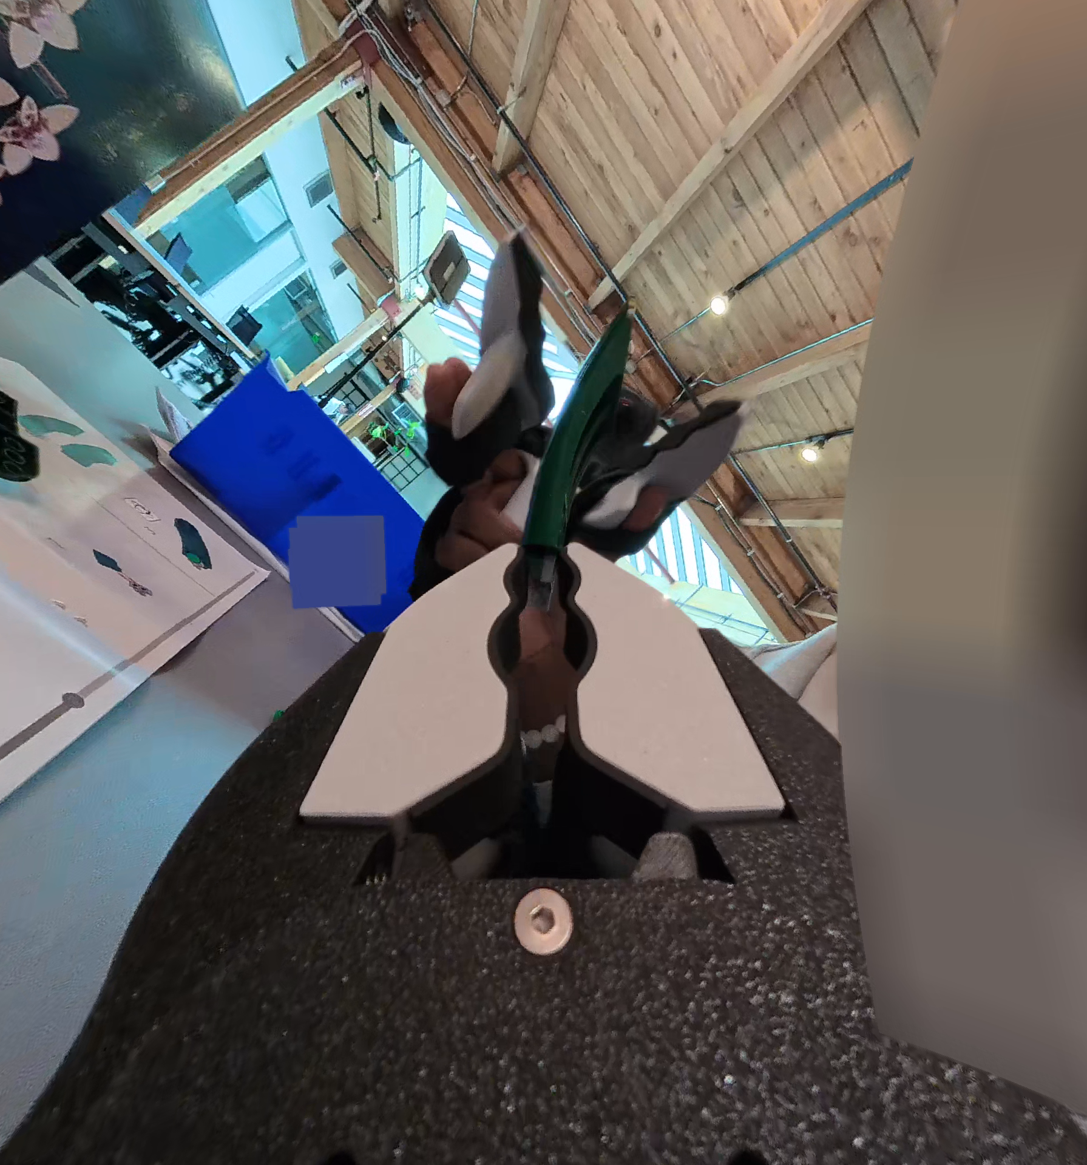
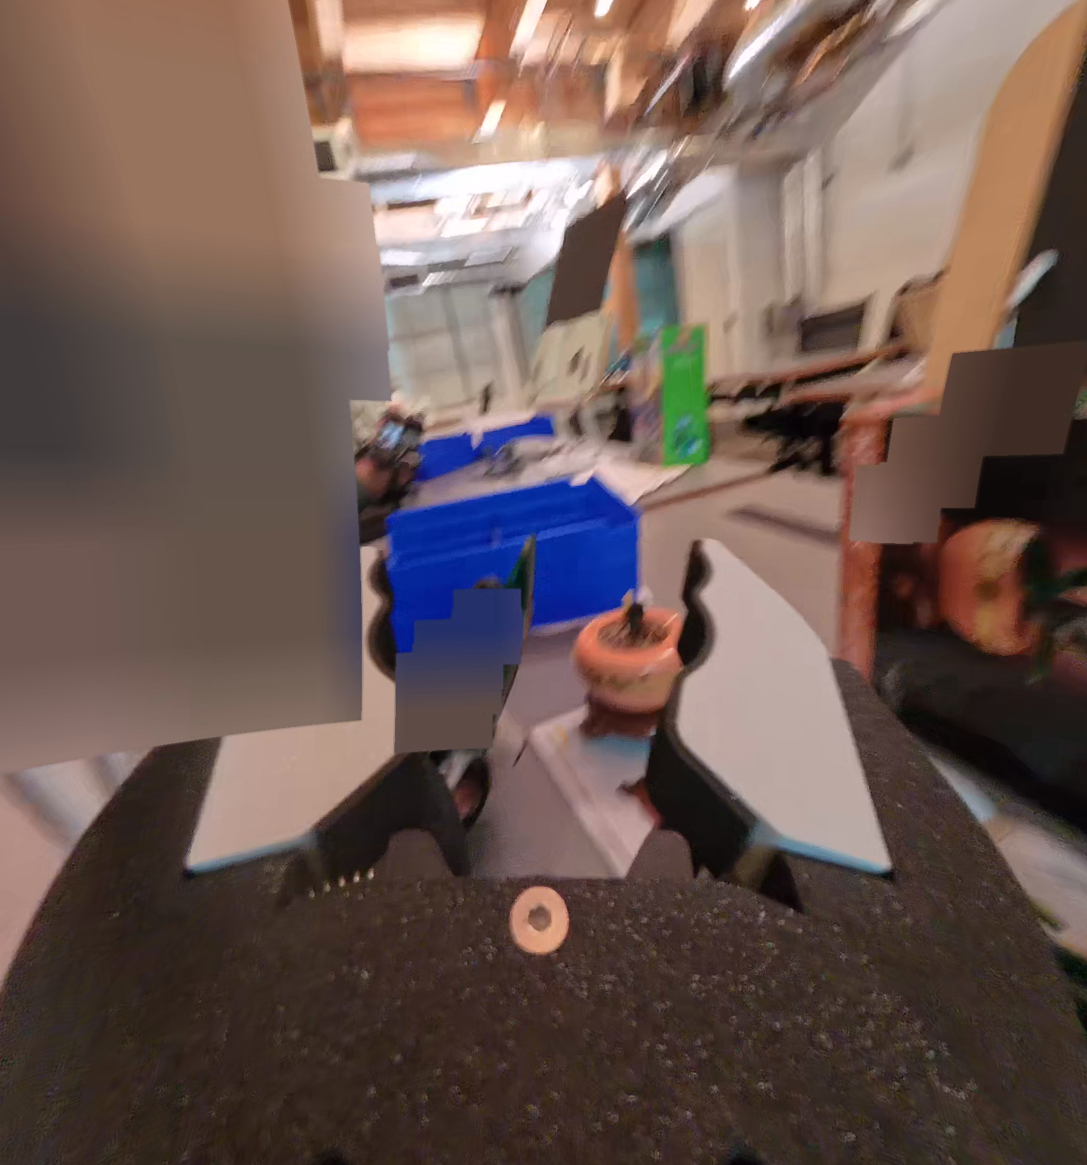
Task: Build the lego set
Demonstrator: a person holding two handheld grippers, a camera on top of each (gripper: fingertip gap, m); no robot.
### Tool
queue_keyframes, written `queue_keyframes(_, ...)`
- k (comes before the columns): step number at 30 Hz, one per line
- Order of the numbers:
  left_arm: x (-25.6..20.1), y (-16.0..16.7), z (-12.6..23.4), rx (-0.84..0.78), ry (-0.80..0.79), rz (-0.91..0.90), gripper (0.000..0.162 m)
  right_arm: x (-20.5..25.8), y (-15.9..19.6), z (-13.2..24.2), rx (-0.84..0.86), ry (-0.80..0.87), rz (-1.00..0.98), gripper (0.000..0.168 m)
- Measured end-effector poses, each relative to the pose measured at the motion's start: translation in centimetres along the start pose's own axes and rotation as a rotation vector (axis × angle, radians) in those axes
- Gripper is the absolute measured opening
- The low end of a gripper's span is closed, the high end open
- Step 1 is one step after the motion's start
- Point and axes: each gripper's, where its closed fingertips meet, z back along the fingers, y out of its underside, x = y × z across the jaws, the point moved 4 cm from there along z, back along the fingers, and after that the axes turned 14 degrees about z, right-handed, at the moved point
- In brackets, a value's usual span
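Left gripper (image 1: pixel 542 558) fingers clamped on long dark-green plastic leaf (image 1: pixel 581 441); right gripper (image 2: pixel 537 605) fingers wide, empty. Judged step: leaf fitting. Next: alignment toward terracotta-coloured brick flowerpot (image 2: pixel 628 652).

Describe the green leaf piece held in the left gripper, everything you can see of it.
The green leaf piece is long, narrow and curved, glossy dark green like smooth plastic, tapering to a fine tip that points up toward the wooden ceiling. Its base ends in a small grey stub pinched between the shut jaws of the left gripper. Just behind it the right gripper stands with its jaws spread, one on each side of the blade; contact cannot be judged.
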Motion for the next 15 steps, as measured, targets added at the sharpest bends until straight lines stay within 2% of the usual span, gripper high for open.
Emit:
queue_keyframes(2, -0.2, -0.1, 0.0, 0.001, 0.016, 0.003, 0.007, 1.5, 2.1, 0.6, 0.103, -0.182, -0.109, 0.055)
queue_keyframes(3, -0.3, -0.1, -0.1, 0.007, 0.025, 0.003, 0.007, 2.2, 3.3, 0.6, 0.143, -0.238, -0.171, 0.046)
queue_keyframes(4, -0.4, 0.1, -0.2, 0.02, 0.03, 0.003, 0.007, 2.8, 4.1, 0.5, 0.159, -0.28, -0.223, 0.045)
queue_keyframes(7, -0.7, 0.9, -0.7, 0.075, 0.037, -0.01, 0.007, 3.4, 4.6, 0.2, 0.093, -0.324, -0.274, 0.02)
queue_keyframes(13, -1.0, 0.9, -0.7, 0.105, -0.014, -0.054, 0.007, 3.5, 4.6, 0.1, 0.06, -0.299, -0.256, 0.018)
queue_keyframes(15, -1.0, 0.8, -0.7, 0.104, -0.016, -0.052, 0.007, 3.2, 4.6, 0.0, 0.059, -0.261, -0.267, 0.024)
